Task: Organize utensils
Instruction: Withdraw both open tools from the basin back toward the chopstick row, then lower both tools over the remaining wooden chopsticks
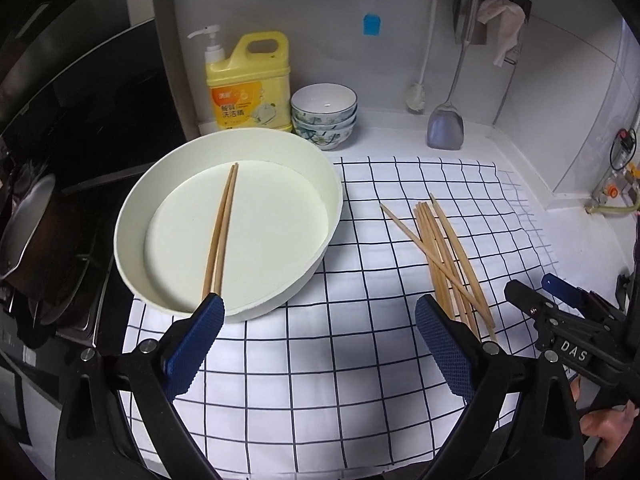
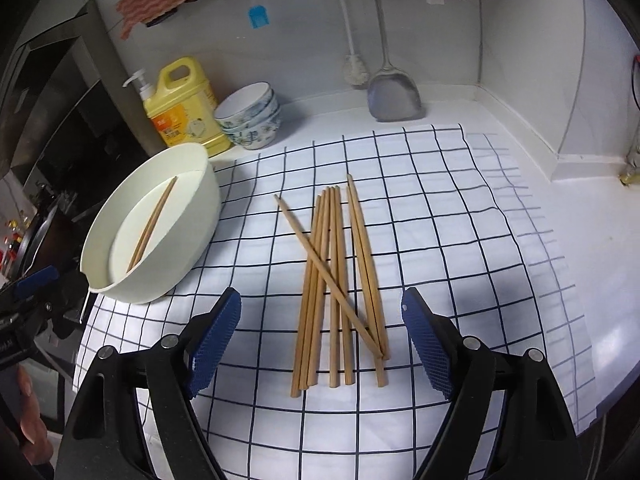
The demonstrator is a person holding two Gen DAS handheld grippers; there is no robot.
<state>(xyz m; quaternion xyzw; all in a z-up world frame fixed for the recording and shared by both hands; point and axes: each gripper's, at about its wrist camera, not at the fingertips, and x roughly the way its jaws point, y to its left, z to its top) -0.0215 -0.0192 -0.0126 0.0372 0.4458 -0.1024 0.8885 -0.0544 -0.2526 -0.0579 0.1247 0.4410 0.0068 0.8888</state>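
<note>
Several wooden chopsticks [image 2: 340,280] lie in a loose bundle on the checked cloth [image 2: 440,208], one crossing the others at a slant. My right gripper [image 2: 322,308] hovers just short of their near ends, open, nothing between its blue pads. Two chopsticks [image 1: 221,232] rest side by side in the white round basin [image 1: 320,184] on the left. My left gripper [image 1: 318,312] is open in front of the basin's near rim, empty. The bundle [image 1: 444,256] lies to its right. In the left wrist view my right gripper [image 1: 560,292] shows at the right edge.
Behind the basin stand a yellow detergent jug [image 1: 250,84] and stacked patterned bowls [image 1: 325,114]. A metal spatula [image 2: 394,92] and a brush [image 2: 354,68] hang against the back wall. A dark stove with a pan [image 1: 28,224] is at the left. The counter edge runs along the right.
</note>
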